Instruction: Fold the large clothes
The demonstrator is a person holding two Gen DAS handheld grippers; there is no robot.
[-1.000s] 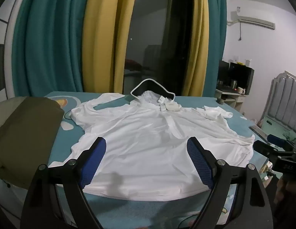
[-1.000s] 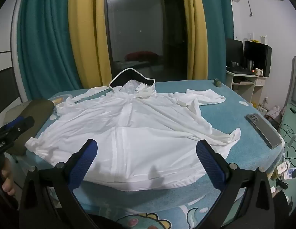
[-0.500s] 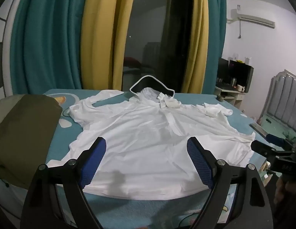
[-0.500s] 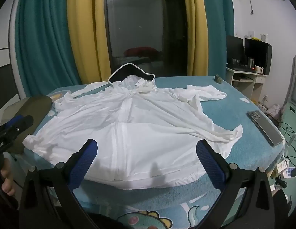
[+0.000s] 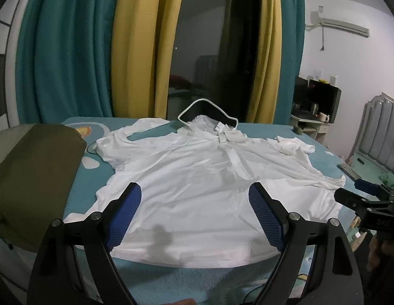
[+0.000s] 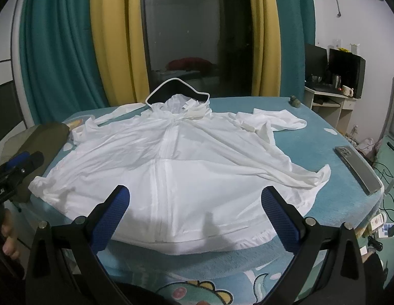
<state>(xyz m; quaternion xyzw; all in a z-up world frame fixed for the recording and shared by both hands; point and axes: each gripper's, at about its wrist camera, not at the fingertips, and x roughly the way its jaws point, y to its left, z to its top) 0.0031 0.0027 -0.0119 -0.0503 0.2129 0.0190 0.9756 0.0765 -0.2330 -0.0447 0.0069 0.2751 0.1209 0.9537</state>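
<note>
A large white hooded zip jacket (image 5: 197, 178) lies spread flat, front up, on a teal table (image 5: 171, 284); it also shows in the right wrist view (image 6: 176, 167). Its hood with a dark brim points to the far edge, and both sleeves lie out to the sides. My left gripper (image 5: 195, 195) is open and empty, held above the hem's left half. My right gripper (image 6: 195, 198) is open and empty above the hem. Each gripper shows at the edge of the other's view: the right one (image 5: 359, 198) and the left one (image 6: 21, 162).
An olive-green folded garment (image 5: 31, 172) lies on the table's left side, also in the right wrist view (image 6: 41, 137). A phone (image 6: 357, 165) lies near the right edge. Teal and yellow curtains (image 5: 135, 50) hang behind. A desk (image 6: 329, 96) stands at the far right.
Both grippers have shifted slightly and the jacket sits a little lower in both views. The jaws stay open. The jacket has not moved.
</note>
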